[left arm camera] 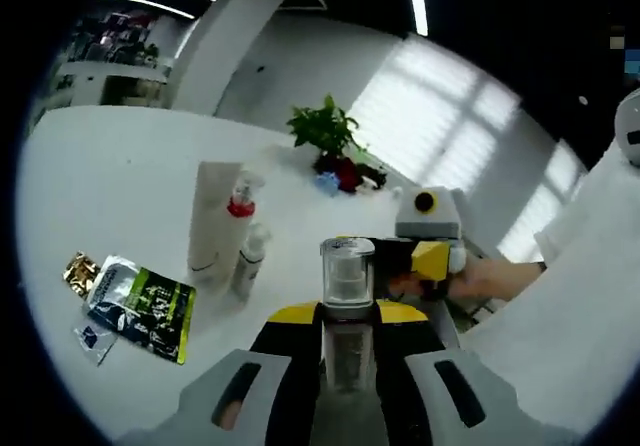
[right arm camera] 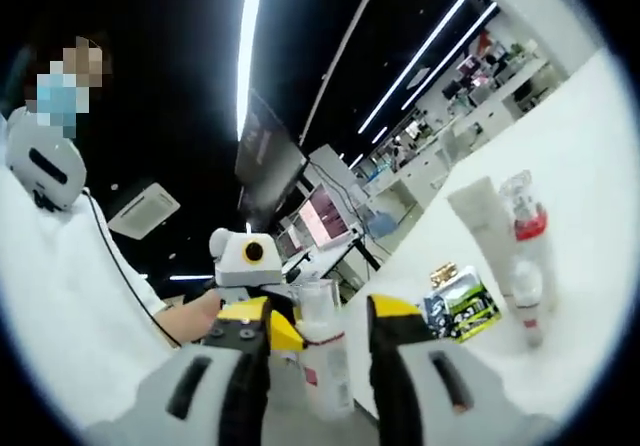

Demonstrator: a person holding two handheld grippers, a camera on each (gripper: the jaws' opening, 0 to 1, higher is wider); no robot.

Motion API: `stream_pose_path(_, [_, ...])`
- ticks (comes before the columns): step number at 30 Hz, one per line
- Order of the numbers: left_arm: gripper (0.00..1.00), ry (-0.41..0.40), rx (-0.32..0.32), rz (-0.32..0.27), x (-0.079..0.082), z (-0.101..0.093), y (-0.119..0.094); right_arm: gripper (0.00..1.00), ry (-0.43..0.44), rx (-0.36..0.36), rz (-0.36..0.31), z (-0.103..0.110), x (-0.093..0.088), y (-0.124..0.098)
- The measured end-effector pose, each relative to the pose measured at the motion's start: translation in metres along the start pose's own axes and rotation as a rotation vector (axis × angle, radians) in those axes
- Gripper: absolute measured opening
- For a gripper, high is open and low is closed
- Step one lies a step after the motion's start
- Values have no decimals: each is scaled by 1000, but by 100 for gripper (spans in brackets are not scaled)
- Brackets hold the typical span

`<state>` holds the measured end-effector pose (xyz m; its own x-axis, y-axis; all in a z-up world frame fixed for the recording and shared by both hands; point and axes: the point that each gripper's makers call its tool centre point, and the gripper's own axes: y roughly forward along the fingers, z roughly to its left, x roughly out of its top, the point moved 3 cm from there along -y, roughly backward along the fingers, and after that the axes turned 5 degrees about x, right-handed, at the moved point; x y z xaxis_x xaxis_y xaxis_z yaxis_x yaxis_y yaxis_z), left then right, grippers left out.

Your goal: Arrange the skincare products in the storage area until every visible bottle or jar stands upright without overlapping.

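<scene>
A slim bottle with a clear cap stands upright between my left gripper's yellow-tipped jaws, which press on its sides. My right gripper faces it from the right, held by a hand. In the right gripper view the same bottle sits between my right gripper's jaws with a gap on each side, and the left gripper shows behind it. Upright on the white table are a white tube, a red-collared spray bottle and a small white bottle.
A green-black sachet, a gold sachet and a small blue one lie flat to the left. A potted plant stands at the table's far side. A person in white is close behind the grippers.
</scene>
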<state>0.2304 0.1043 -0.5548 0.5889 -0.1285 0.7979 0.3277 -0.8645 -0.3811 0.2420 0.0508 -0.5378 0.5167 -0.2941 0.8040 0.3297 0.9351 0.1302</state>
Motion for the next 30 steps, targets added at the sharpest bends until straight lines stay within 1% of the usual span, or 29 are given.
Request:
stream_pose_path(3, [16, 41, 14, 34, -3, 0, 2, 39, -21, -4, 38, 1, -5, 6])
stream_pose_path(4, [16, 58, 16, 45, -5, -1, 3, 39, -24, -5, 40, 1, -6, 7])
stream_pose_path(8, [16, 81, 18, 67, -7, -2, 4, 37, -33, -12, 69, -1, -10, 10])
stream_pose_path(12, [16, 89, 17, 76, -8, -1, 4, 29, -46, -19, 100, -2, -15, 10])
stream_pose_path(14, [16, 90, 16, 78, -8, 0, 4, 26, -52, -22, 117, -3, -17, 9])
stream_pose_path(17, [16, 90, 14, 84, -9, 0, 5, 23, -54, -36, 120, -5, -18, 8])
stream_pose_path(20, [16, 90, 15, 83, -8, 1, 6, 23, -50, -43, 110, -7, -18, 7])
stream_pose_path(22, [16, 109, 17, 82, -8, 2, 7, 22, -63, -52, 106, -7, -17, 7])
stream_pose_path(23, [16, 126, 18, 82, -7, 2, 7, 22, -81, -65, 111, -8, -17, 7])
stream_pose_path(24, [16, 160, 25, 81, -7, 3, 8, 22, -94, -73, 117, -8, -17, 7])
stream_pose_path(25, [16, 169, 29, 82, -8, 4, 9, 21, -124, -90, 132, -10, -17, 6])
stream_pose_path(30, [17, 177, 35, 86, -8, 7, 14, 21, -217, -123, 187, -12, -16, 8])
